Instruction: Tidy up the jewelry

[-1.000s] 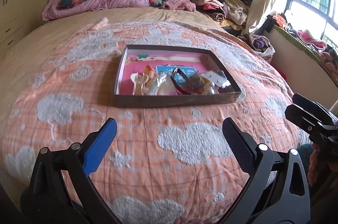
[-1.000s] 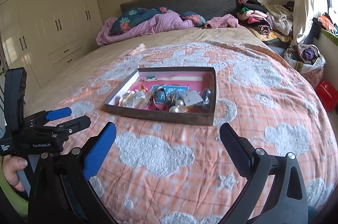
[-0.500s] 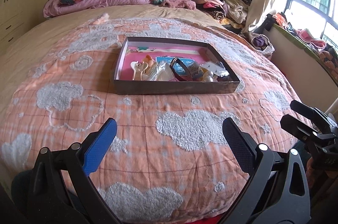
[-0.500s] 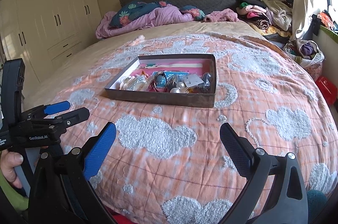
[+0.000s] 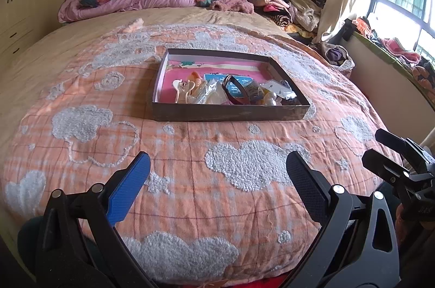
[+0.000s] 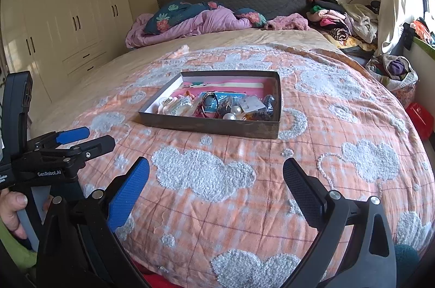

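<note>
Left gripper (image 5: pixel 217 174): black, one blue pad, jaws spread wide and empty, near edge of the bed.
Bedspread: orange checked quilt (image 5: pixel 190 152) with fuzzy white clouds.
Jewelry box: shallow dark cardboard tray (image 5: pixel 231 112) with pink lining, mid-bed, far from both grippers.
Contents: cream hair clips (image 5: pixel 181 89) at left, dark bangle (image 5: pixel 235 91) centre, white pearl beads (image 6: pixel 233 112) toward right.
Right gripper (image 6: pixel 216 174): gaping, holding nothing.

A shallow dark box (image 5: pixel 231 112) with a pink floor lies flat on the bedspread, jumbled jewelry (image 5: pixel 233 93) inside.
</note>
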Tool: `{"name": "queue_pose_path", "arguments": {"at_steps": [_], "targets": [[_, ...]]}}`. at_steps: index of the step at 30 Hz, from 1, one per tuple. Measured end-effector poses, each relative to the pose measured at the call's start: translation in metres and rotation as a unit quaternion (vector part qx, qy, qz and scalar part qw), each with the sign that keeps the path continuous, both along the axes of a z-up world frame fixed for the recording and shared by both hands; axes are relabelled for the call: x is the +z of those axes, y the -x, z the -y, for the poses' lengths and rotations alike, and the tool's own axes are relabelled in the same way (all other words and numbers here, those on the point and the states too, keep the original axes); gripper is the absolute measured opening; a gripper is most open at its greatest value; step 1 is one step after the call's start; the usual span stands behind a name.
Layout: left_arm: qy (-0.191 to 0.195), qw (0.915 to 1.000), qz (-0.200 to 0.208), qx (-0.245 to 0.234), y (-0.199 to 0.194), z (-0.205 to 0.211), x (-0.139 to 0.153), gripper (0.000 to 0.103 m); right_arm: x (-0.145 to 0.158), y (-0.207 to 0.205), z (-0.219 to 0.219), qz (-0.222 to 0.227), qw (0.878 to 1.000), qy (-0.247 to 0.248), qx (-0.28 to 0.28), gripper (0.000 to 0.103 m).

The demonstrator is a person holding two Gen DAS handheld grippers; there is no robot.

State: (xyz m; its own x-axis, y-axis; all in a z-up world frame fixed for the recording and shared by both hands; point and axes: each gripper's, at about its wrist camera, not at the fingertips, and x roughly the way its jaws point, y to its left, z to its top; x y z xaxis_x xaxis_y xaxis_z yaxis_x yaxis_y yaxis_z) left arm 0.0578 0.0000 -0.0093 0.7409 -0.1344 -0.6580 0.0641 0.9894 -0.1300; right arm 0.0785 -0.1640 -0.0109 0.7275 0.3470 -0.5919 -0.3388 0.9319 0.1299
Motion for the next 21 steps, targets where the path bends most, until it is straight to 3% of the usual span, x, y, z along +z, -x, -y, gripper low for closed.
{"name": "queue_pose_path", "arguments": {"at_steps": [21], "targets": [[-0.001, 1.0, 0.004, 0.001, 0.0013, -0.0009, 0.0025, 0.093, 0.0001, -0.0001, -0.0008, 0.0, 1.0, 0.0, 0.0, 0.098]]}}
